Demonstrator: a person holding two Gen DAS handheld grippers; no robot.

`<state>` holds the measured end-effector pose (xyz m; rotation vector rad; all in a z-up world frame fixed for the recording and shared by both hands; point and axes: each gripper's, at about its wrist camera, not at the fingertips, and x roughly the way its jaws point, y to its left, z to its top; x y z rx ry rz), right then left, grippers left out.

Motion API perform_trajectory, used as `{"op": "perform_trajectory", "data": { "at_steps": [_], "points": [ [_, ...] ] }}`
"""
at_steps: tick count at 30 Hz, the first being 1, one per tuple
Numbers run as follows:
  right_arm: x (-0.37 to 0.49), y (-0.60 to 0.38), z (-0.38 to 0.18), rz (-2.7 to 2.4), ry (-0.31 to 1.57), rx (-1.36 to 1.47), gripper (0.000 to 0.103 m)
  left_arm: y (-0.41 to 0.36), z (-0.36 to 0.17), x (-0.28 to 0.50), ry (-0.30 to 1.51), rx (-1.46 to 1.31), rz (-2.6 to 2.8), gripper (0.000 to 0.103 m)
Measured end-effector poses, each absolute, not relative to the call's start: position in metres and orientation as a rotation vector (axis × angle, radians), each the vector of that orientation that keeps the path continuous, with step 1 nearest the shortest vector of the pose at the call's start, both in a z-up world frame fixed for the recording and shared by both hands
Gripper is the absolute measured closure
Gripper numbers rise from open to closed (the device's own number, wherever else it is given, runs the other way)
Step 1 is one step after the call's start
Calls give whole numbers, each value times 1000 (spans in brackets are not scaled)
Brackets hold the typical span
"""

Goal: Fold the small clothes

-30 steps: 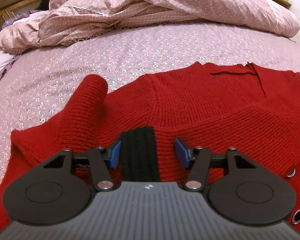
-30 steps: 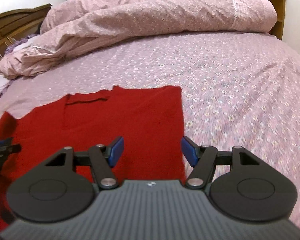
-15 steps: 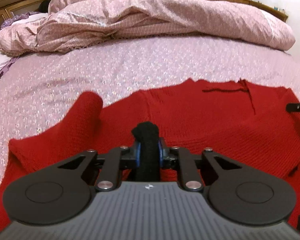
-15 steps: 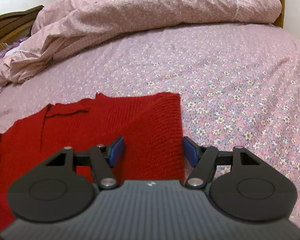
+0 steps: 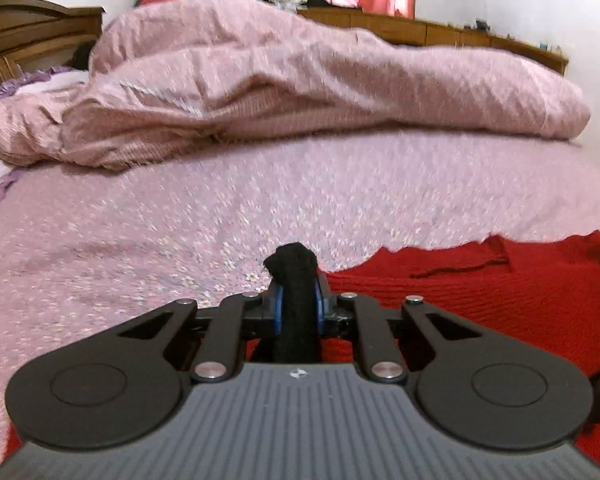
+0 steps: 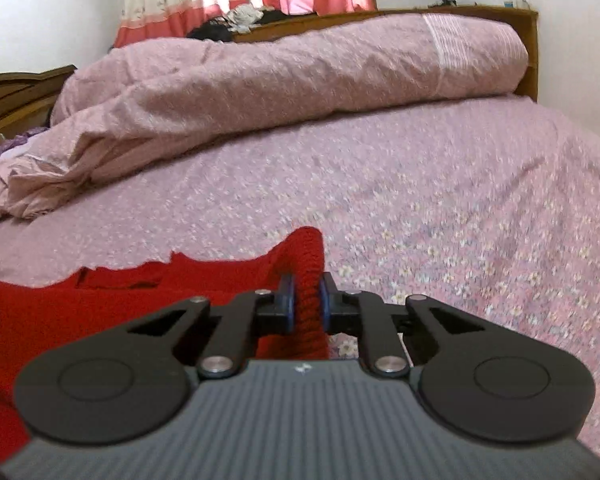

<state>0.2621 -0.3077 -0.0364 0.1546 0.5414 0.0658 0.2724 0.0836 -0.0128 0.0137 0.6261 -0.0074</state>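
Both claws are gripping the red knit sweater: left claw pinching what looks like its black cuff, right claw clamping a red edge, over the bed.

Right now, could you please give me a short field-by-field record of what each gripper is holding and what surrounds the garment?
garment: red knit sweater, lying on the bed
left gripper: shut on the sweater's black band
right gripper: shut on a red edge of the sweater, bunched upward
surface: floral pink bedsheet
behind: rumpled pink duvet, wooden headboard
fold state: not yet folded over
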Motion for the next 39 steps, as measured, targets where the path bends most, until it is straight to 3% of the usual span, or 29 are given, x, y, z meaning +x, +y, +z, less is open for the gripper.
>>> {"op": "perform_trajectory", "data": {
  "at_steps": [7, 12, 23, 29, 39],
  "points": [
    [271, -308, -58, 32, 572, 135, 86, 83, -52, 299, 691, 83, 2, 83],
    [269, -302, -62, 17, 568, 92, 84, 86, -54, 298, 683, 102, 33, 61],
    [262, -302, -49, 13, 567, 96, 74, 107, -19, 274, 680, 63, 75, 57],
    [238, -300, -19, 31, 535, 96, 73, 93, -10, 249, 696, 68, 60, 45],
    [199, -284, -3, 140, 582, 131, 72, 80, -17, 226, 730, 21, 33, 45]
  ]
}}
